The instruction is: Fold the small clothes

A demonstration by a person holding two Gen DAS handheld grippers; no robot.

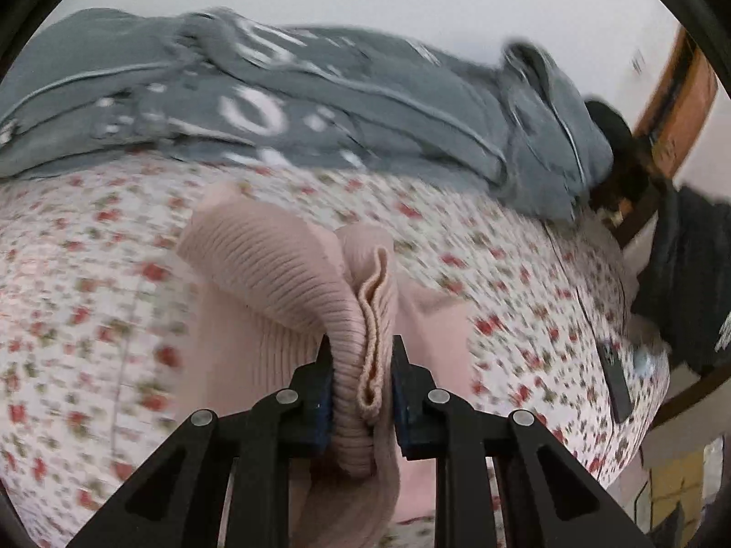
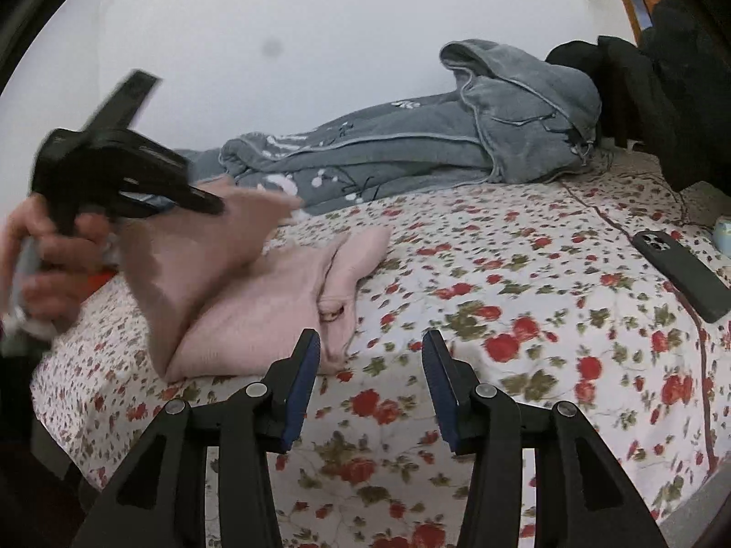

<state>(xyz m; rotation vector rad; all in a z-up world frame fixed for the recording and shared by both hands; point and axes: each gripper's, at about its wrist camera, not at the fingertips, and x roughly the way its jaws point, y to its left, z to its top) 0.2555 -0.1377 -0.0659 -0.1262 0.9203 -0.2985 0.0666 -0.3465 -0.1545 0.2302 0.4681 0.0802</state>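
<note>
Your left gripper (image 1: 361, 379) has its fingers clenched on the ribbed edge of the pink garment (image 2: 269, 306), lifted off the bed (image 2: 525, 365); carry it across flat; your right gripper (image 2: 370, 383) hangs released, ready to pin the fold

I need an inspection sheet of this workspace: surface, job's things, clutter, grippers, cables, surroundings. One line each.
Surface: floral bedsheet, wrinkled.
Job's things: pink ribbed garment, partly lifted off the sheet at one end, the rest lying on it.
Clutter: grey blanket bunched at the wall side; black phone lying on the sheet; dark clothing at the bed's far corner.
Grippers: left gripper shut on the garment's ribbed edge; right gripper open, holding nothing, over the sheet beside the garment.
Cables: thin dark cord near the blanket.
Surroundings: white wall; wooden frame.
</note>
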